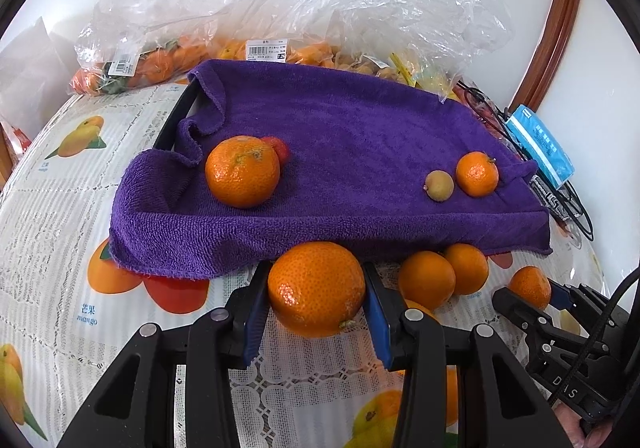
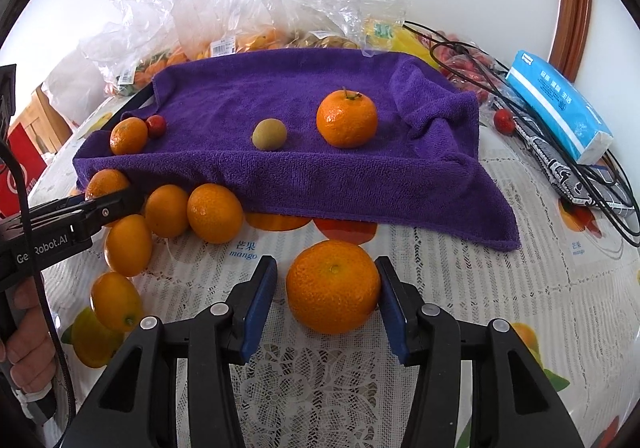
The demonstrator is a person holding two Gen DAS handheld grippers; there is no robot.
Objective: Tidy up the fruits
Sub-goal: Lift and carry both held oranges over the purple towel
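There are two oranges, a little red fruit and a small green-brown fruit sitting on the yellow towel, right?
Nearly. The towel is purple, not yellow, as the right wrist view shows. The two oranges, the little red fruit and the small green-brown fruit do sit on it.

A table under a lace cloth (image 2: 460,288) printed with fruit carries a purple towel (image 2: 280,95), loose oranges (image 2: 214,212) along the towel's near edge, clear bags of fruit (image 1: 132,63) at the back, a blue tissue pack (image 2: 560,103) and black cables (image 2: 600,183).
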